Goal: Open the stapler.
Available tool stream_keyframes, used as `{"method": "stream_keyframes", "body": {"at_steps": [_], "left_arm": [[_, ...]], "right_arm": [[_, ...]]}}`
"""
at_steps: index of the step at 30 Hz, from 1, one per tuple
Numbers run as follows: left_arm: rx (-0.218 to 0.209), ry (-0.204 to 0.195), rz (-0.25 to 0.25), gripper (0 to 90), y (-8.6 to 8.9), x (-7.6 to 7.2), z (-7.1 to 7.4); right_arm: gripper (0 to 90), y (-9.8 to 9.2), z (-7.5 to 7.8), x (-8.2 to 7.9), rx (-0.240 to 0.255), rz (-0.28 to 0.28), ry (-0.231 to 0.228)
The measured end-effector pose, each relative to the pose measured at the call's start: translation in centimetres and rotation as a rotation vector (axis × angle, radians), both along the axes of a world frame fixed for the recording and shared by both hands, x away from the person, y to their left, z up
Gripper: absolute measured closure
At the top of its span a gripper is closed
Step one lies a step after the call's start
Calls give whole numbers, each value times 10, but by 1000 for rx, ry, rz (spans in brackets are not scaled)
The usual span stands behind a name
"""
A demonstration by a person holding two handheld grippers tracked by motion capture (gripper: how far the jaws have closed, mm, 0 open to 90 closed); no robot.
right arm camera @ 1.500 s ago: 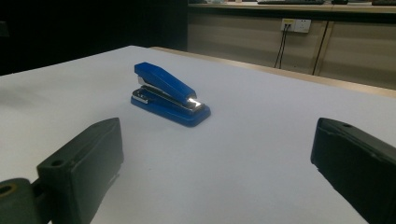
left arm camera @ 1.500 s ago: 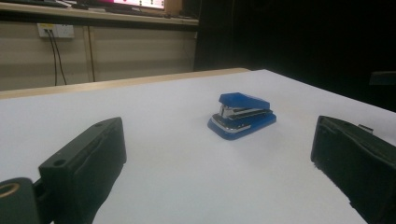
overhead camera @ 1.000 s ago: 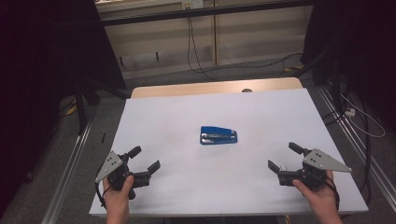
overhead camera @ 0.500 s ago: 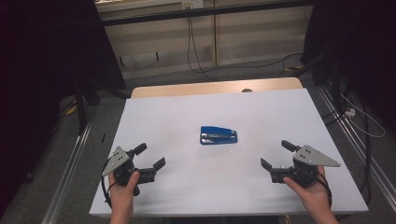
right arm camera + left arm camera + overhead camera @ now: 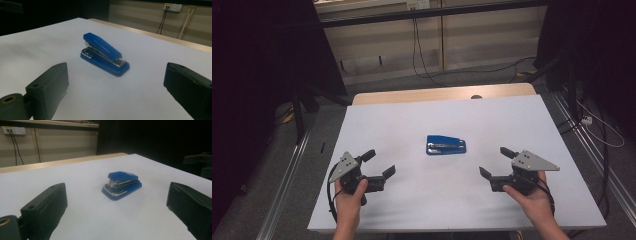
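Note:
A blue stapler (image 5: 446, 145) lies on the white table top (image 5: 437, 115) near its middle. In the left gripper view the stapler (image 5: 122, 185) sits ahead between the wide-apart jaws, well beyond them. The right gripper view has the stapler (image 5: 105, 53) ahead, its raised end toward the upper left. My left gripper (image 5: 379, 163) is open at the front left, held by a hand, aimed toward the stapler. At the front right my right gripper (image 5: 496, 162) is open too, pointing left toward the stapler. Both hold nothing.
A wooden strip (image 5: 442, 94) runs along the table's far edge. Metal rails (image 5: 287, 170) flank the table on both sides. Cables (image 5: 597, 130) lie on the floor to the right. A wall socket (image 5: 173, 7) with cords is behind the table.
Both grippers have moved inward and slightly forward toward the stapler over the last second. The stapler has stayed put.

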State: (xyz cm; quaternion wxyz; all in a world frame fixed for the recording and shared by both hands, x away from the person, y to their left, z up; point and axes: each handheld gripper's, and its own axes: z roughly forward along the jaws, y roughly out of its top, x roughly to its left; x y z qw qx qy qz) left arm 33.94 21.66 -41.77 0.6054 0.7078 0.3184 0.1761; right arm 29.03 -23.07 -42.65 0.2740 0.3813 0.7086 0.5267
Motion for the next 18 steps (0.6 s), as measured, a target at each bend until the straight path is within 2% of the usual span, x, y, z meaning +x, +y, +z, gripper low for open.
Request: {"method": "stream_keyframes", "body": {"at_steps": [8, 12, 13, 18], "left_arm": [[4, 5, -27, 33, -13, 4, 2], [19, -4, -40, 33, -18, 7, 3], [1, 2, -38, 32, -20, 9, 4], [9, 4, -41, 32, -23, 12, 4]], "right_arm": [[60, 10, 0, 11, 10, 14, 11], [60, 15, 1, 13, 11, 23, 14], [60, 17, 1, 15, 11, 26, 13], [60, 21, -1, 20, 12, 29, 20]]}}
